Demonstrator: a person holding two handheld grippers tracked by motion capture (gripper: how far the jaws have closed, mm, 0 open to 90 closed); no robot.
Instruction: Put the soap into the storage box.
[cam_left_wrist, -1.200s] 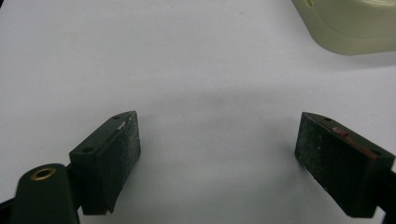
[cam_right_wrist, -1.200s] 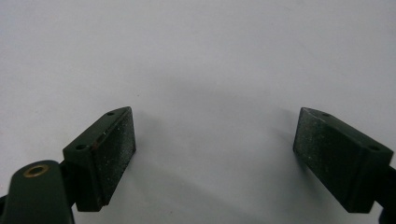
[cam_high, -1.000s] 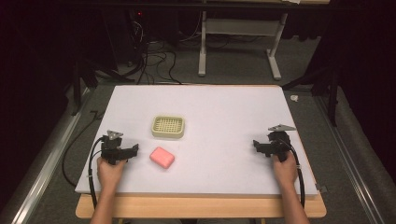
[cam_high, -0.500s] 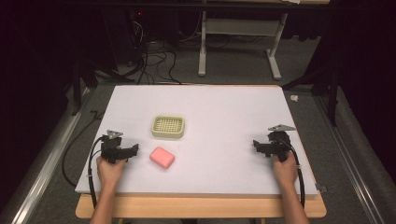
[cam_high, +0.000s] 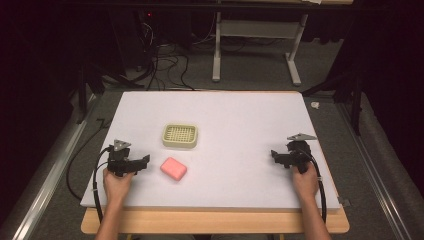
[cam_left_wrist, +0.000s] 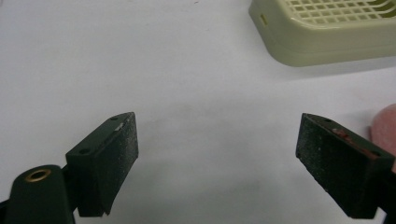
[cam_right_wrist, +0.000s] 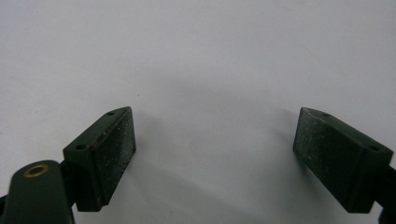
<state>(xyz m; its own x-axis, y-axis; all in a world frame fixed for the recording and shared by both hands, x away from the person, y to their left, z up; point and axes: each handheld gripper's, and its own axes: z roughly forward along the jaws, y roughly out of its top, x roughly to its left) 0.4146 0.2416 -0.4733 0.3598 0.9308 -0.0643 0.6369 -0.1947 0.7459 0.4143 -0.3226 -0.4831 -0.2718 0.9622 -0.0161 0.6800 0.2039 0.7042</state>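
Both jaws wide, empty: left gripper (cam_high: 146, 160), right gripper (cam_high: 273, 154). Left gripper view adds grid detail on cream tray (cam_left_wrist: 327, 28), pink block (cam_left_wrist: 385, 128) edge.

We see a matt white bench (cam_high: 240, 125), a smooth cream plastic grid dish (cam_left_wrist: 327, 28), and gritty black pads (cam_left_wrist: 123, 149).
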